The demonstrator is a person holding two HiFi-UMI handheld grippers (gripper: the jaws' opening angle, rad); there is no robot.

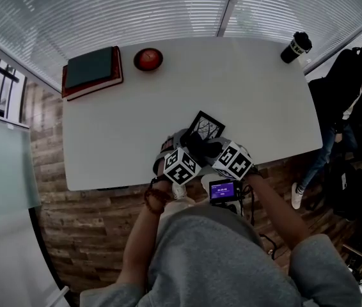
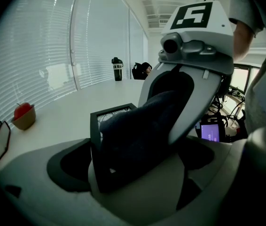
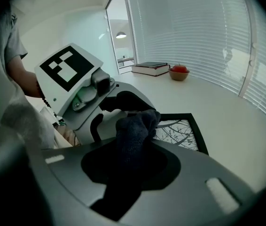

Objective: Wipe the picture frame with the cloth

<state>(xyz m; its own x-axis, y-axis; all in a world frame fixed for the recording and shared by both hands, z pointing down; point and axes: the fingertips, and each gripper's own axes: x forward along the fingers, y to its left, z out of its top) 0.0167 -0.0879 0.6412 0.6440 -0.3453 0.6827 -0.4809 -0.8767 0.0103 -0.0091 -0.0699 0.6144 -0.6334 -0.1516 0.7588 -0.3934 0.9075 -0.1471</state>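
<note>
gripping the frame (image 2: 95, 145) between closed jaws, the left tool (image 2: 109, 178) holds it by the near edge of the white tabletop (image 1: 245, 101). the right tool (image 3: 129, 166) is clamped on a dark cloth (image 3: 134, 126), whose bunched end lies against the frame's front. the two tools meet face to face. at the tabletop's far side: a book (image 1: 91, 71), a bowl (image 1: 148, 59) with a red fruit, a dark cup (image 1: 295, 47).

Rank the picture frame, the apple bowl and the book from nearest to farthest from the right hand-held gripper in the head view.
1. picture frame, just ahead of the right hand-held gripper.
2. apple bowl, far edge, left of centre.
3. book, far left corner.
</note>
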